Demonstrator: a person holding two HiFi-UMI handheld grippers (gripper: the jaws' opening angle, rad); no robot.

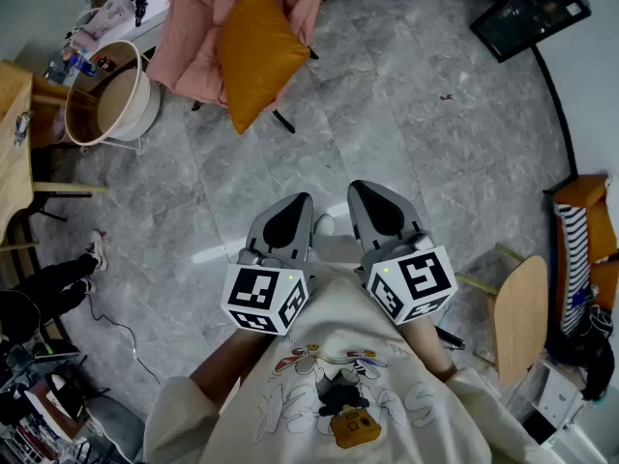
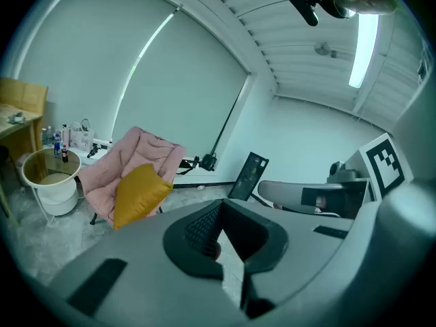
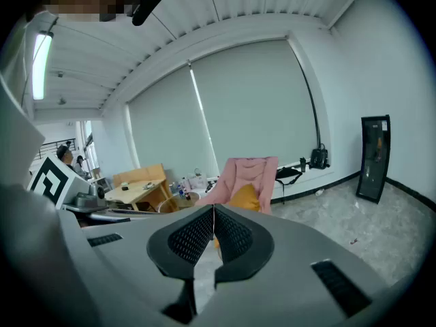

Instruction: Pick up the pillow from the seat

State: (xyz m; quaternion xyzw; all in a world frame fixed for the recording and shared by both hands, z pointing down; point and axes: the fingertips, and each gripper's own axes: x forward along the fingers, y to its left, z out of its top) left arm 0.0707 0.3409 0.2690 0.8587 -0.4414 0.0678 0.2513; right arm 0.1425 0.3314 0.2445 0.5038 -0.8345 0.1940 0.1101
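A mustard-yellow pillow (image 1: 256,54) leans upright on the seat of a pink padded chair (image 1: 198,27) at the far side of the grey tiled floor. The left gripper view shows the pillow (image 2: 139,193) left of centre; the right gripper view shows the pillow (image 3: 244,197) just behind the jaw tips. Both grippers are held close to the person's body, well short of the chair. My left gripper (image 1: 290,222) has its jaws together with nothing between them, as the left gripper (image 2: 222,204) also appears in its own view. My right gripper (image 1: 380,211) is likewise shut and empty, and the right gripper (image 3: 214,208) shows the same.
A round side table with a white basket (image 1: 106,104) stands left of the chair, beside a wooden desk (image 1: 12,133). A black framed panel (image 1: 530,13) leans on the far right wall. A wooden chair (image 1: 522,317) is at the right, and someone's leg and shoe (image 1: 92,254) at the left.
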